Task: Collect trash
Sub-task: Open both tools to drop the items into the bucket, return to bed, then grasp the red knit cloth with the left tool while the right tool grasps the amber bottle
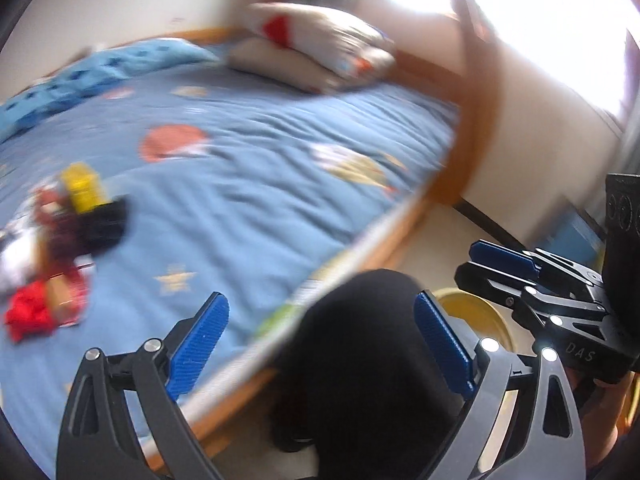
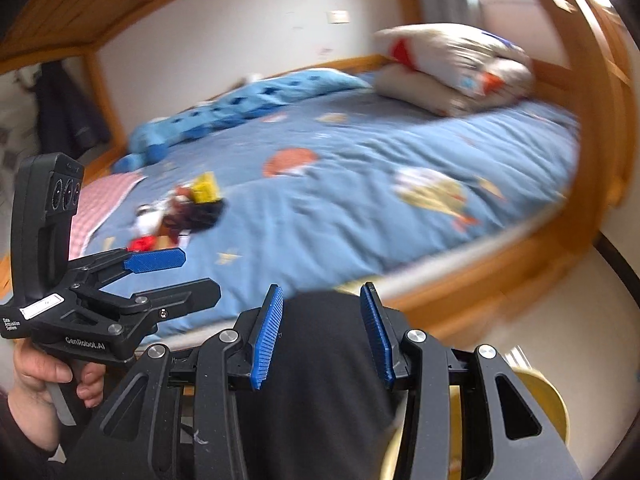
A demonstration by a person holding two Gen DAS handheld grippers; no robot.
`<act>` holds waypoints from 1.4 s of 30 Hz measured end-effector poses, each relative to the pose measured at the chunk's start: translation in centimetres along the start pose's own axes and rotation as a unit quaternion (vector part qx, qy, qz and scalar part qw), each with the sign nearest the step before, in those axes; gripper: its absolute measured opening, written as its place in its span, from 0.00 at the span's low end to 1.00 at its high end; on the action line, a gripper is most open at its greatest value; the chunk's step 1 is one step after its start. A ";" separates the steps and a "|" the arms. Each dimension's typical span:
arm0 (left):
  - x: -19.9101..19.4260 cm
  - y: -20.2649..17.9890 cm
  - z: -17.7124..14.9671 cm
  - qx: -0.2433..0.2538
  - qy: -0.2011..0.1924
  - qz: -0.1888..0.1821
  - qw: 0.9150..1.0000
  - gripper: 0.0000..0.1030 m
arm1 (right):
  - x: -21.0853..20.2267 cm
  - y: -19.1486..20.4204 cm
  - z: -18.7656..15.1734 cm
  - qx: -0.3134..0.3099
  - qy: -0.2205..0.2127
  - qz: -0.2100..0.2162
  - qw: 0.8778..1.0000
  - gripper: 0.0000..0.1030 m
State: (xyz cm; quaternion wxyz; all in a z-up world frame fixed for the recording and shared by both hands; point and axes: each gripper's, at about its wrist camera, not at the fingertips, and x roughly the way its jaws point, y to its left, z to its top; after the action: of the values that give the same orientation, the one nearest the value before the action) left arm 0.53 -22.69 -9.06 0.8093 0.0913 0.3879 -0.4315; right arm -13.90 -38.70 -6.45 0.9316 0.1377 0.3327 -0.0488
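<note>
A small heap of trash lies on the blue bed sheet [image 1: 260,200]: a yellow box [image 1: 82,188] [image 2: 206,190], a dark item [image 1: 106,224] [image 2: 196,212], a red wrapper [image 1: 28,312] [image 2: 142,244] and something white [image 1: 16,256]. My left gripper [image 1: 322,304] [image 2: 200,270] is open wide and empty, off the bed's near edge, to the right of the heap. My right gripper [image 2: 320,292] [image 1: 466,264] is beside it, with a narrower gap and nothing between its pads. Both views are blurred.
A person's leg in black [image 1: 360,360] [image 2: 320,380] sits behind both grippers at the wooden bed rail [image 2: 500,280]. A yellow round container [image 1: 472,312] [image 2: 540,400] is on the floor. Stacked pillows [image 1: 316,52], a blue blanket [image 1: 100,68] and a pink checked cloth [image 2: 100,200] lie on the bed.
</note>
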 end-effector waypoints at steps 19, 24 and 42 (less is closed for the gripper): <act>-9.6 16.2 -4.1 -0.170 -0.079 0.198 0.962 0.96 | 9.4 16.7 5.2 -0.119 -0.004 0.191 0.974 0.55; -9.9 17.7 -4.6 -0.181 -0.077 0.210 0.958 0.96 | 10.3 18.0 5.6 -0.119 -0.009 0.199 0.973 0.72; -7.0 22.7 -4.4 -0.173 -0.058 0.232 0.956 0.96 | 14.6 19.3 5.9 -0.110 -0.001 0.155 0.982 0.88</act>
State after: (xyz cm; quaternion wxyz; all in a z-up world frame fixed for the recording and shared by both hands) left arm 13.30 -2.25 -11.35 0.9114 0.0121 0.3776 -0.1630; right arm 4.50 -21.91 -6.94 0.9377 0.0843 0.3097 0.1332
